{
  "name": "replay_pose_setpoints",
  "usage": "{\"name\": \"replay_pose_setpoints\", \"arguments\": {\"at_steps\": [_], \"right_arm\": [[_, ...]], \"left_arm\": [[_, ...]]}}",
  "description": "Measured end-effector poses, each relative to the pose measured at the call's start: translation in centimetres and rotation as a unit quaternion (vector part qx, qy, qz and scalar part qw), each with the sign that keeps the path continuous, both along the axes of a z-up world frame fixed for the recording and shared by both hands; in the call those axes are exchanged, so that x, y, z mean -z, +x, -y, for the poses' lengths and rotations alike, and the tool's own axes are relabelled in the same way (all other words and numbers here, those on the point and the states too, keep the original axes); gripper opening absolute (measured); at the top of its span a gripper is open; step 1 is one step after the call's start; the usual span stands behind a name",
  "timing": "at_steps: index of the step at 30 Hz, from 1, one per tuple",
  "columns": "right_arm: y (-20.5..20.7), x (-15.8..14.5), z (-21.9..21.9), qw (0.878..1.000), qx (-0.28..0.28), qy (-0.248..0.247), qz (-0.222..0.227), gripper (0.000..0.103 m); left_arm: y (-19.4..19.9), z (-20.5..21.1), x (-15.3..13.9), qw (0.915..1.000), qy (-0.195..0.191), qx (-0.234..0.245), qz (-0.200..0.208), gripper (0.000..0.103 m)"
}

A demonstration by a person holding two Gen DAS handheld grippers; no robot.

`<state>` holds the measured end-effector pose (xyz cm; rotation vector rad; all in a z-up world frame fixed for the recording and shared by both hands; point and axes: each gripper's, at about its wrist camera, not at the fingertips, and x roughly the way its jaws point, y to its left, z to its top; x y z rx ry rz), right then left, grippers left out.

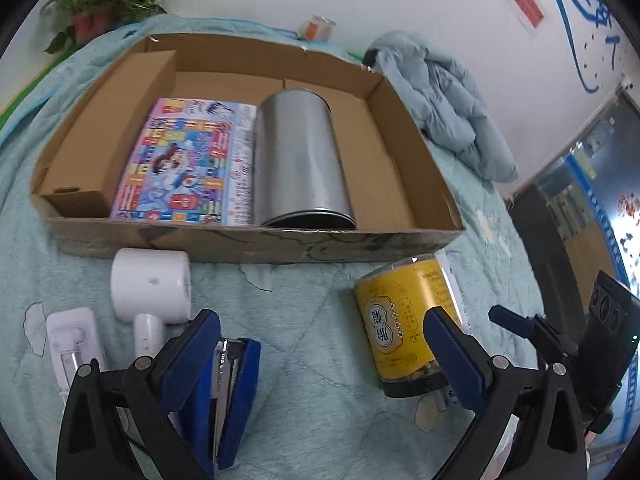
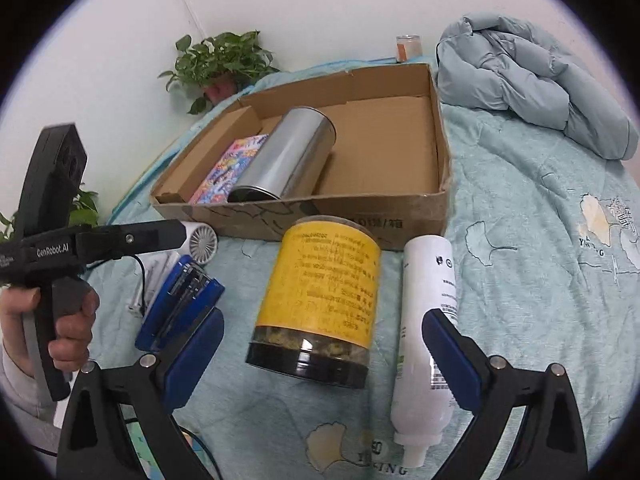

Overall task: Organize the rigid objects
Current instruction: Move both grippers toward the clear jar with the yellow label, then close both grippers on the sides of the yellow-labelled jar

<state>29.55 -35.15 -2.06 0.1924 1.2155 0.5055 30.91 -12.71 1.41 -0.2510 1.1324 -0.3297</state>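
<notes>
A cardboard box lies on the bed and holds a colourful book, a silver can on its side and a small brown carton. In front of it lie a yellow jar, a blue stapler, a white hair dryer and a white bottle. My left gripper is open above the quilt between stapler and jar. My right gripper is open, with the jar just ahead of its fingers.
A light blue jacket is bunched at the box's right. A potted plant and a small orange jar stand by the wall. A white holder lies left of the stapler.
</notes>
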Motion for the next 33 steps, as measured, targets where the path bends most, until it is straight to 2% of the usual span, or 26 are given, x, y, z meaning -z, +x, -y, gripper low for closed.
{"name": "replay_pose_setpoints", "arguments": {"at_steps": [2,4,5,6,8,11,13,16,20,23,27,29,33], "right_arm": [[0.0,0.4,0.1,1.000,0.002,0.015,-0.014,0.091],[-0.1,0.8,-0.2,0.999,0.006,0.026,-0.027,0.076],[-0.2,0.8,-0.7,1.000,0.006,0.008,-0.025,0.064],[-0.5,0.8,-1.6,1.000,-0.002,-0.019,-0.019,0.060],[-1.2,0.6,-3.2,0.999,-0.030,-0.036,-0.005,0.061],[-1.8,0.0,-3.8,0.998,-0.054,0.007,-0.005,0.061],[-1.3,0.1,-2.6,0.999,-0.030,0.034,-0.021,0.061],[0.0,0.9,-0.2,0.998,0.034,0.015,-0.051,0.061],[0.8,1.7,-0.3,0.996,0.035,-0.009,-0.079,0.061],[0.9,2.1,-1.1,0.993,0.029,0.039,-0.105,0.061],[1.3,3.4,-2.4,0.982,0.026,0.100,-0.158,0.061],[1.2,3.6,-3.5,0.981,0.008,0.100,-0.166,0.065],[1.0,3.1,-5.8,0.985,-0.013,0.069,-0.157,0.074]], "left_arm": [[0.6,1.5,0.1,0.9997,0.019,0.015,-0.004,0.102],[1.1,2.6,0.2,0.9990,0.032,0.029,-0.012,0.102],[1.4,3.4,0.5,0.9983,0.038,0.040,-0.020,0.102],[1.7,3.9,0.8,0.9976,0.041,0.050,-0.026,0.102],[2.3,4.9,1.7,0.9964,0.041,0.064,-0.038,0.102],[3.1,5.1,3.1,0.9960,0.028,0.053,-0.066,0.100],[3.6,5.4,3.6,0.9952,0.019,0.060,-0.076,0.100],[3.8,5.8,3.9,0.9946,0.020,0.072,-0.072,0.101],[4.4,5.8,4.2,0.9942,0.019,0.064,-0.084,0.101],[4.6,5.7,4.3,0.9935,0.026,0.062,-0.092,0.101],[4.2,5.1,4.8,0.9930,0.015,0.058,-0.102,0.101],[3.9,4.8,4.7,0.9932,0.011,0.054,-0.103,0.100],[3.6,3.9,4.5,0.9932,-0.003,0.055,-0.103,0.094]]}}
